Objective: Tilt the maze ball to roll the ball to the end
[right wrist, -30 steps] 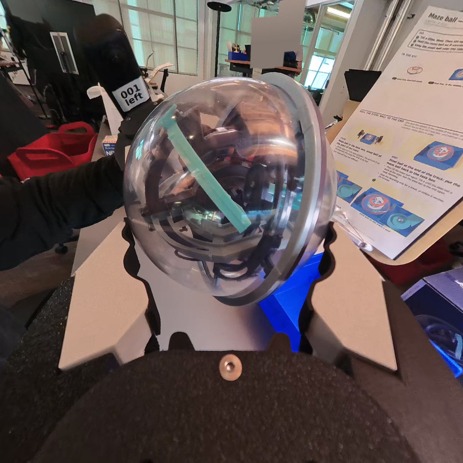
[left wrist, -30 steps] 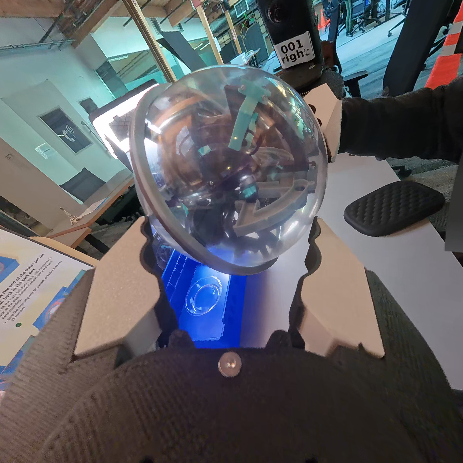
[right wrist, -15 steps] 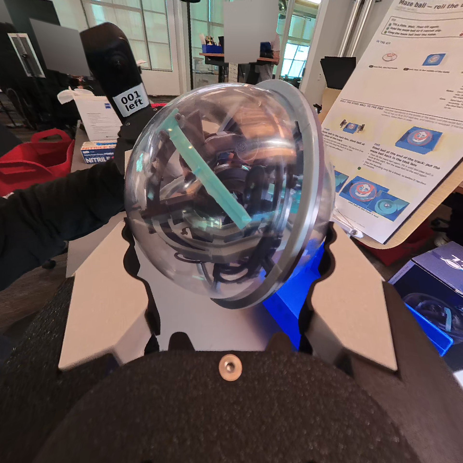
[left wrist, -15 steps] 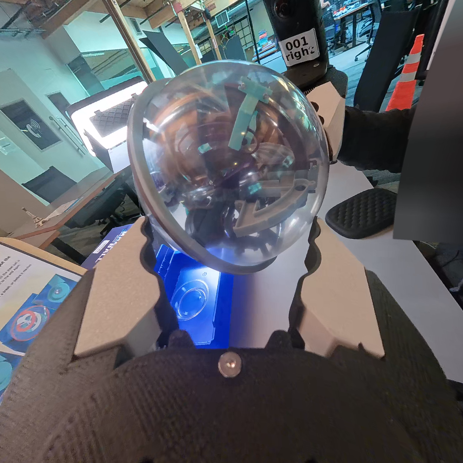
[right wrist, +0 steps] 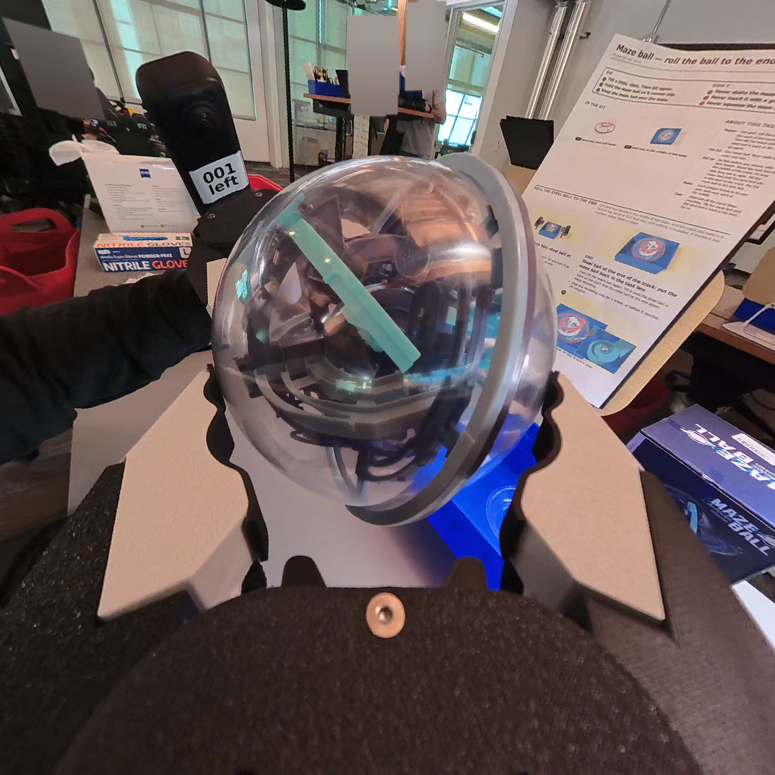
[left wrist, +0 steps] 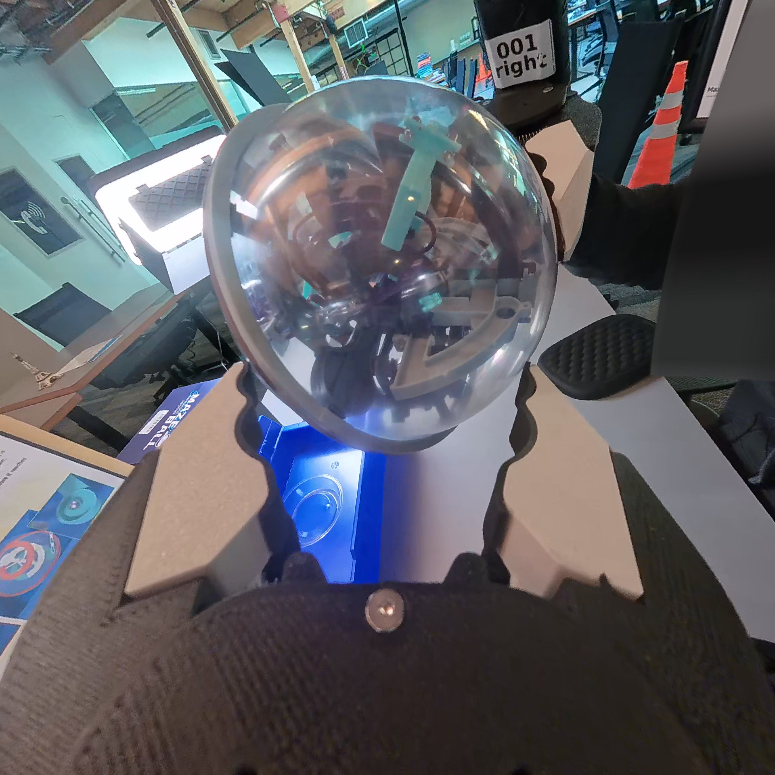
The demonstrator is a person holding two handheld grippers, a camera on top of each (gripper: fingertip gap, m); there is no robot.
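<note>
The maze ball (left wrist: 377, 260) is a clear sphere with a grey seam ring and with brown, grey and teal tracks inside. It is held in the air above the table, tilted, between both grippers. My left gripper (left wrist: 383, 377) has its two tan fingers pressed on the ball's near lower sides. My right gripper (right wrist: 381, 386) grips the opposite side of the ball (right wrist: 377, 335) in the same way. One right finger (left wrist: 562, 176) shows behind the ball in the left wrist view. The left gripper's body (right wrist: 235, 218) shows behind it in the right wrist view. I cannot make out the steel ball inside.
A blue tray (left wrist: 369, 524) with a clear round stand lies on the white table (left wrist: 587, 482) under the ball. A maze ball box (right wrist: 713, 482) and an instruction board (right wrist: 650, 209) stand beside it. A black pad (left wrist: 599, 360) lies farther off. A glove box (right wrist: 142, 256) and a red bin (right wrist: 29, 260) sit behind.
Both grippers have swung together with the ball, so the background has shifted in both views. The ball's seam ring has tilted a little further. Both holds are unchanged.
</note>
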